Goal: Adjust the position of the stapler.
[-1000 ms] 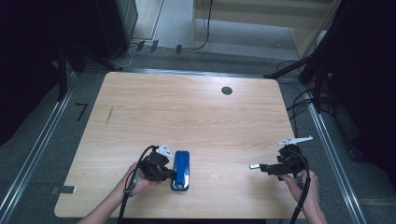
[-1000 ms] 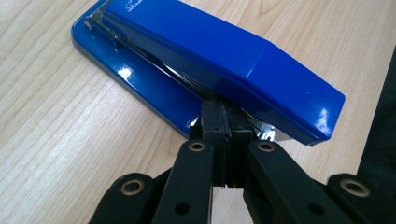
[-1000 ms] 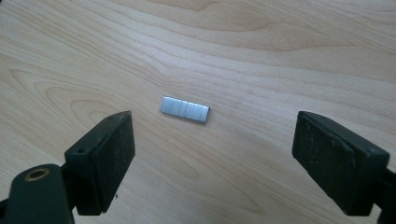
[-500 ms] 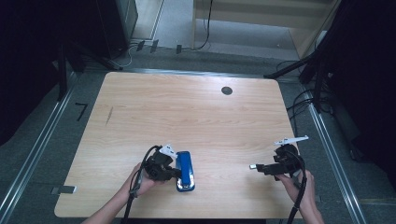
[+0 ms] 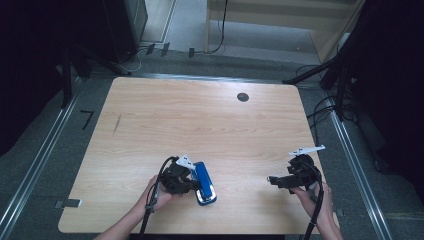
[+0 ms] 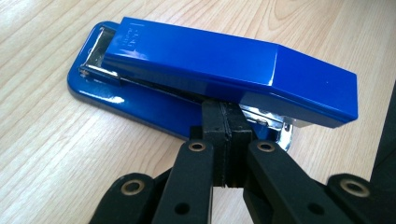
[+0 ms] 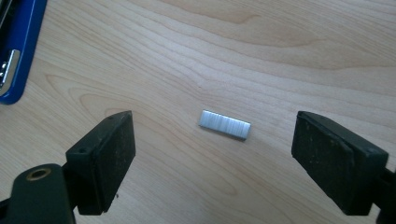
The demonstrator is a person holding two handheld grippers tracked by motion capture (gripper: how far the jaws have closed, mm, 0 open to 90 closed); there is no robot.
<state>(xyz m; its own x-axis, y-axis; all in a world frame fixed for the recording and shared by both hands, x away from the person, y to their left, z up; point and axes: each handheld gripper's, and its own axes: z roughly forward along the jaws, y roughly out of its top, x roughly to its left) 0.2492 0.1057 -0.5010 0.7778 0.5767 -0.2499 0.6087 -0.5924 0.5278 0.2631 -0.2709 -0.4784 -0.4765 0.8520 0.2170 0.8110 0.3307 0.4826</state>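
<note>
A blue stapler (image 5: pixel 205 183) lies near the front edge of the wooden table (image 5: pixel 200 120). My left gripper (image 5: pixel 193 183) is at its left side. In the left gripper view the stapler (image 6: pixel 224 65) lies across the frame, and my left gripper (image 6: pixel 227 116) is shut, its joined tips pushed into the gap between the stapler's top arm and its base. At the front right, my right gripper (image 5: pixel 273 179) points left. In its own view the right gripper (image 7: pixel 219 140) stands open over a short silver strip of staples (image 7: pixel 225 124) lying flat between the jaws, untouched.
A small black round grommet (image 5: pixel 243 97) sits in the tabletop near the far edge. Cables trail from both grippers toward the person. Metal floor rails (image 5: pixel 350 150) run along both sides of the table, and dark equipment stands beyond.
My left gripper has moved right against the stapler, which has slid slightly right and turned a little. The right gripper has stayed in place.
</note>
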